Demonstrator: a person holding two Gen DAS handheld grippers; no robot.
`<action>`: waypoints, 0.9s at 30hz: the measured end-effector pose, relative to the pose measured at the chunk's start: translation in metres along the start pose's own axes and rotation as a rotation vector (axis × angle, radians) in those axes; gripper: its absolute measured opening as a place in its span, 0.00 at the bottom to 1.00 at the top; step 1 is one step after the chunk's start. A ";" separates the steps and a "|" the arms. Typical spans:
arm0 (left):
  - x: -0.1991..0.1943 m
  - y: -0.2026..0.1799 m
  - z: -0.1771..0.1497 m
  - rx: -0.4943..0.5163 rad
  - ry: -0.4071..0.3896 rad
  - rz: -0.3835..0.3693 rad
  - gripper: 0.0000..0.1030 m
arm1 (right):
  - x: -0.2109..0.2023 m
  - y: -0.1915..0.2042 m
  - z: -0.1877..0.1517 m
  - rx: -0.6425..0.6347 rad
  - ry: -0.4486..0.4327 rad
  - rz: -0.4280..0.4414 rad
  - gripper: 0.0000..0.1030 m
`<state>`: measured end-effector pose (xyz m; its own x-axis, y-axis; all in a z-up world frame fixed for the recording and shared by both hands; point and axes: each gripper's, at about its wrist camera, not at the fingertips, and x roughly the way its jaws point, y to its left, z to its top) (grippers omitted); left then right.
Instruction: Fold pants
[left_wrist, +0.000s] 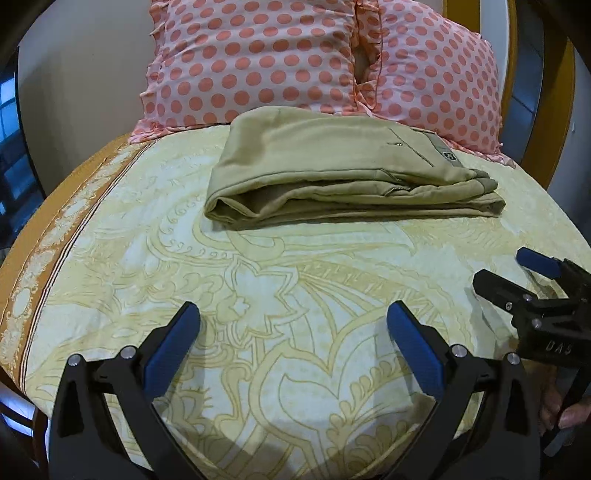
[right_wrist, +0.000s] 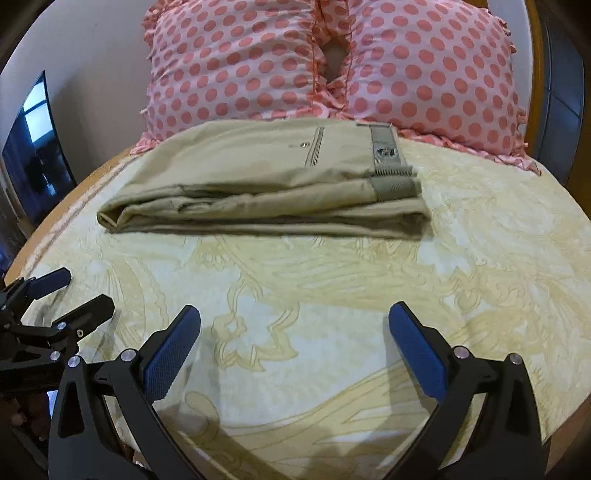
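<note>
The khaki pants (left_wrist: 332, 173) lie folded in a flat stack on the yellow patterned bedsheet (left_wrist: 258, 295), in front of the pillows. They also show in the right wrist view (right_wrist: 266, 184), waistband to the right. My left gripper (left_wrist: 293, 314) is open and empty, held over the sheet well short of the pants. My right gripper (right_wrist: 294, 314) is open and empty too, also short of the pants. The right gripper shows at the right edge of the left wrist view (left_wrist: 506, 269), and the left gripper at the left edge of the right wrist view (right_wrist: 83, 291).
Two pink polka-dot pillows (left_wrist: 258, 62) (left_wrist: 439, 81) lean against the wooden headboard (left_wrist: 550, 110) behind the pants. The bed's orange border (left_wrist: 40, 236) runs down the left side. A dark TV screen (right_wrist: 33, 158) hangs on the left wall.
</note>
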<state>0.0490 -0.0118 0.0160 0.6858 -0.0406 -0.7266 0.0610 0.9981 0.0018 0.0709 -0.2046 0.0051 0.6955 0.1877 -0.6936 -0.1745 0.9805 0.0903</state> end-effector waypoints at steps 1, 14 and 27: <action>0.000 -0.001 -0.001 0.008 0.000 0.008 0.98 | 0.000 0.001 -0.001 -0.007 0.001 -0.010 0.99; -0.007 -0.003 -0.015 -0.008 -0.065 0.051 0.98 | -0.008 0.003 -0.019 -0.013 -0.080 -0.039 0.99; -0.008 -0.003 -0.014 -0.010 -0.067 0.051 0.98 | -0.009 0.004 -0.019 -0.004 -0.090 -0.050 0.99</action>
<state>0.0332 -0.0137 0.0119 0.7352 0.0078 -0.6778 0.0174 0.9994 0.0303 0.0505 -0.2033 -0.0021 0.7633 0.1433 -0.6300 -0.1411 0.9885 0.0540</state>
